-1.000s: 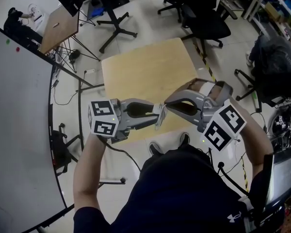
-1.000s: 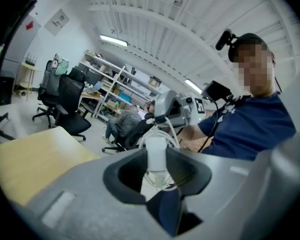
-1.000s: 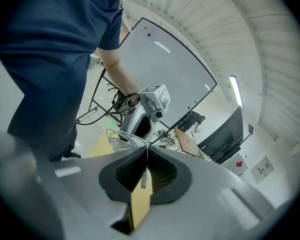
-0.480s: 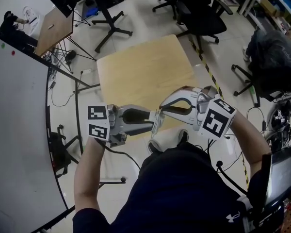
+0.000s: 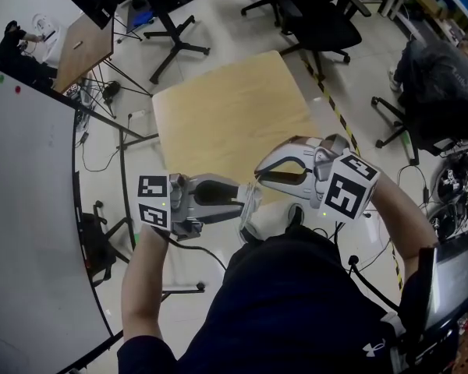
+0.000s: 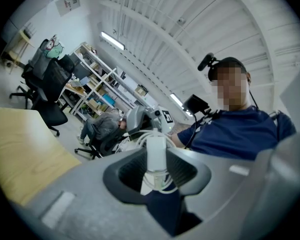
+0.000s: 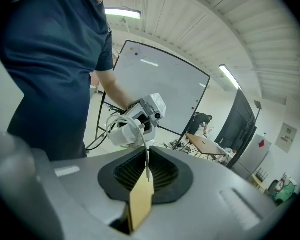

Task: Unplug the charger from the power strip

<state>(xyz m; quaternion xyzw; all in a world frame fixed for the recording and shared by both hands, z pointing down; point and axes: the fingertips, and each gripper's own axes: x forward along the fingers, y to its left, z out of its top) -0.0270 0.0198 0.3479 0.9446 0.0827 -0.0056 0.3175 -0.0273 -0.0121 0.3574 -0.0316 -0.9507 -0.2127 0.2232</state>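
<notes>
In front of my torso, over the near edge of the wooden table (image 5: 226, 123), my two grippers meet tip to tip. The left gripper (image 5: 248, 196) points level and is shut on a white charger (image 6: 156, 151) with its thin white cable coiled round it. The right gripper (image 7: 146, 173) tilts downward, with the loose end of that cable (image 7: 146, 159) caught between its nearly closed jaws. Those jaws have just been opening a little. From the right gripper view the charger (image 7: 121, 130) shows in the left gripper (image 7: 130, 129). No power strip shows in any view.
Black office chairs (image 5: 320, 22) stand beyond the table. A whiteboard (image 5: 31, 209) runs along the left, and a small desk (image 5: 82, 49) sits at the far left. A seated person (image 5: 444, 76) and a laptop (image 5: 452, 275) are on the right. Cables lie on the floor.
The left gripper has drifted a little left and nearer my body with the charger in it. The right gripper has rolled and sunk slightly. The tips stay together.
</notes>
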